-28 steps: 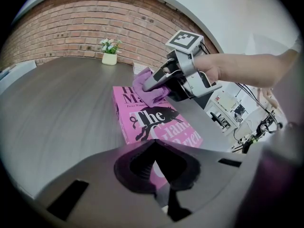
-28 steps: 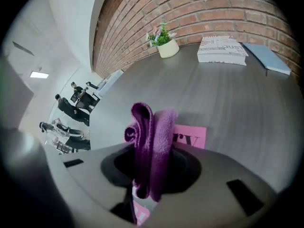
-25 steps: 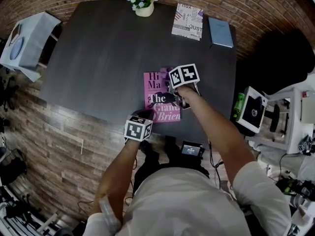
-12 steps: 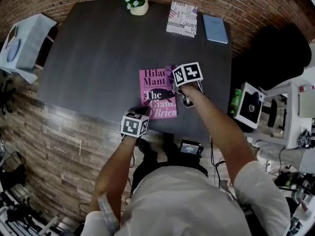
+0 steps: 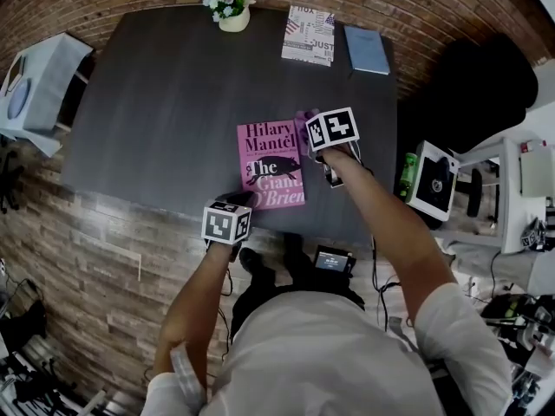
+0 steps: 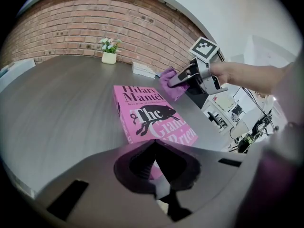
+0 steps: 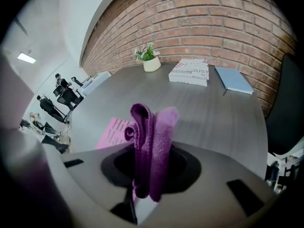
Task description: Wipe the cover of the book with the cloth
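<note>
A pink book [image 5: 271, 165] lies flat on the dark table [image 5: 156, 102], near its front edge. My right gripper [image 5: 314, 135] hovers at the book's far right corner, shut on a folded purple cloth [image 5: 303, 120]. In the right gripper view the cloth [image 7: 151, 141] stands up between the jaws, with the book [image 7: 114, 131] down to the left. My left gripper [image 5: 239, 200] is shut and empty at the book's near left corner. In the left gripper view its closed tips [image 6: 154, 145] overlap the book's [image 6: 152, 118] near end, and the right gripper [image 6: 192, 77] holds the cloth [image 6: 171, 83] beyond.
At the table's far edge stand a small flower pot [image 5: 229, 12], a patterned book [image 5: 310, 35] and a blue notebook [image 5: 366, 48]. A white cart [image 5: 434, 180] and a green bottle [image 5: 408, 172] stand right of the table. A small device [image 5: 332, 261] lies on the floor.
The right gripper and the cloth have moved from the middle of the cover to its far right corner, uncovering the title. The left gripper stays by the near left corner.
</note>
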